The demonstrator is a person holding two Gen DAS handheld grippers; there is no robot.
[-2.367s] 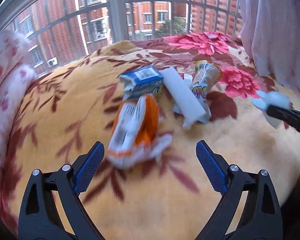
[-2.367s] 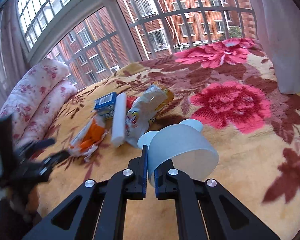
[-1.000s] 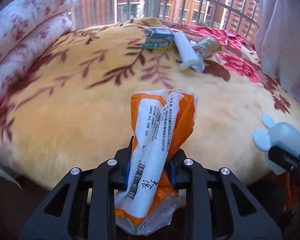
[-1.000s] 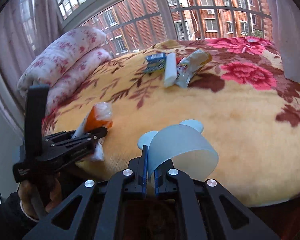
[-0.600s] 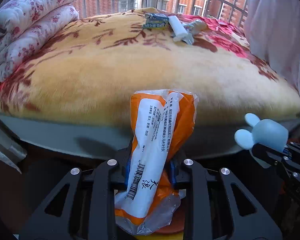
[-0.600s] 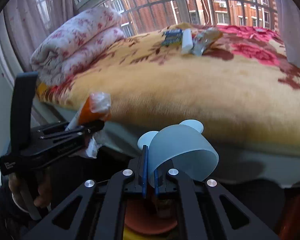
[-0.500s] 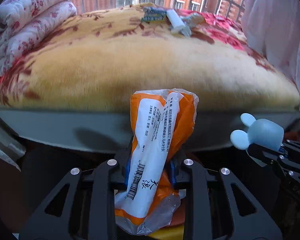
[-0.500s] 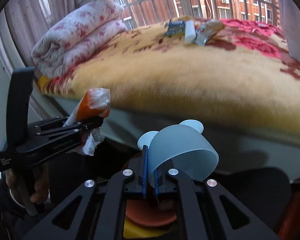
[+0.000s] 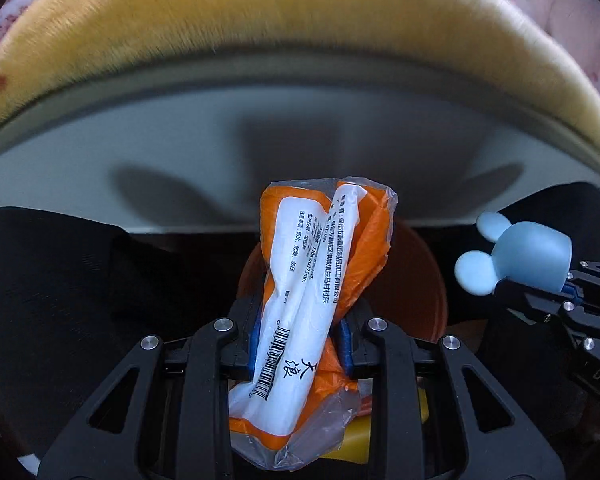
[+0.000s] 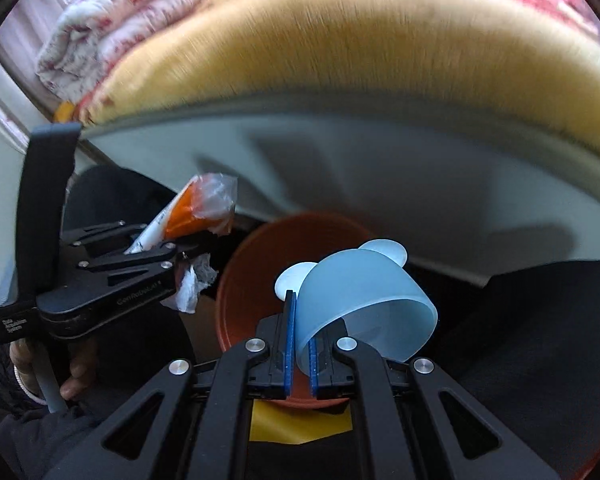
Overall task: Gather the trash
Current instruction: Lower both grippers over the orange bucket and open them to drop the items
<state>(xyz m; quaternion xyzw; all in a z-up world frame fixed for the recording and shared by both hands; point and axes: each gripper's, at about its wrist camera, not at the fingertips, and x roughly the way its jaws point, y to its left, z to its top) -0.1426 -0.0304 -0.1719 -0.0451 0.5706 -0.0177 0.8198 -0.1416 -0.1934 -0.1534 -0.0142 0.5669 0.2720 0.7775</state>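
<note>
A wrapper is clamped in the left gripper and a cup in the right gripper, above the bin; release is judged pending.

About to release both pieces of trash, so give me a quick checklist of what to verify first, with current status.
1. Left gripper grip on the orange-and-white wrapper: ok, jaws clamped on its middle.
2. Right gripper grip on the blue eared cup: ok, jaws shut on its wall.
3. Orange bin open and in view below both grippers: ok.
4. Wrapper lined up over the bin opening: ok in the left wrist view; in the right wrist view it sits toward the bin's left rim.
5. Cup lined up over the bin: ok in the right wrist view.
6. Room left inside the bin: cannot tell, the held items hide its inside.
</note>
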